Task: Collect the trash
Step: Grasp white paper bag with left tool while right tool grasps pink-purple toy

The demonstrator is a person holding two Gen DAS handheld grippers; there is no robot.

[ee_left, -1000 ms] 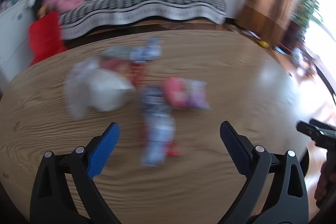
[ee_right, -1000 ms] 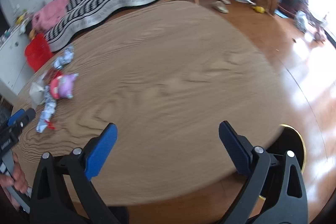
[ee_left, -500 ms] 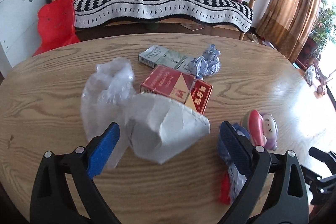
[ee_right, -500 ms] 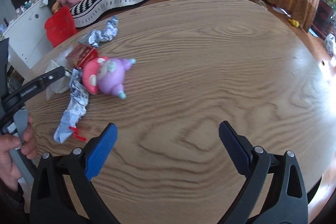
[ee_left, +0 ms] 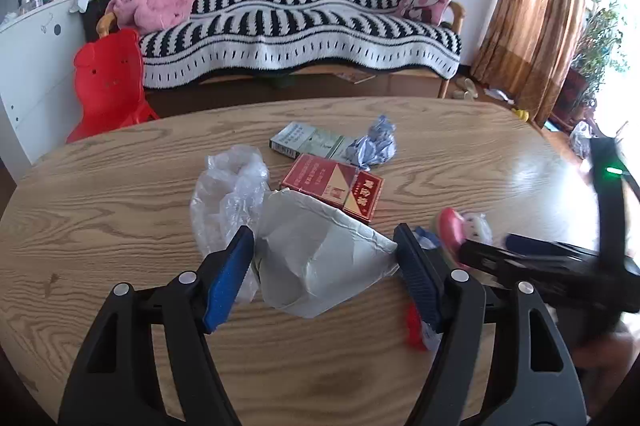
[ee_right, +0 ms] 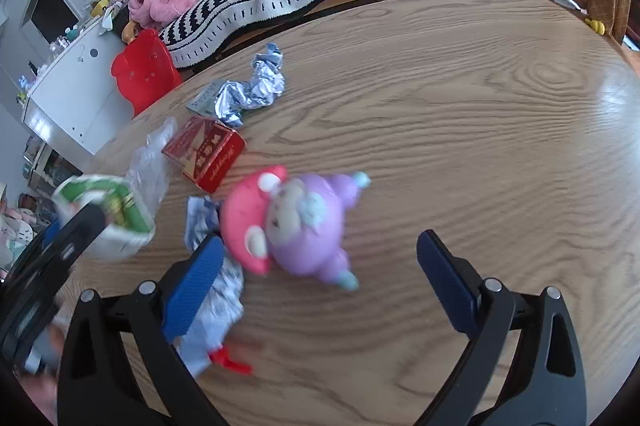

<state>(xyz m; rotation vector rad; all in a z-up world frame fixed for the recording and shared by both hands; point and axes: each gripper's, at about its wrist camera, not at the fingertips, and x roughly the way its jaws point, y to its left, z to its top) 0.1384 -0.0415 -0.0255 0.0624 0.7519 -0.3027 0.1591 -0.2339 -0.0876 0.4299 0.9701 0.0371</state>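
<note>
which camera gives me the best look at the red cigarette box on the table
The left wrist view. There the red cigarette box lies flat, sharp and facing the camera, its printed top readable beyond the paper cup. The right wrist view shows it smaller, off to the left and seen at an angle.

Tabletop (ee_left: 120, 194): light oak, wavy grain. Paper cup (ee_left: 320, 266): white outside, green print inside. Cigarette pack (ee_left: 332, 186): red with gold. Second pack (ee_left: 306, 140): grey-green. Foil wrapper (ee_left: 374, 142): silver-blue. Plastic bag (ee_left: 228, 194): clear. Toy (ee_right: 296, 222): pink and lilac. Sofa cover (ee_left: 304, 22): black-and-white stripes. Stool (ee_left: 108, 82): red.
</note>
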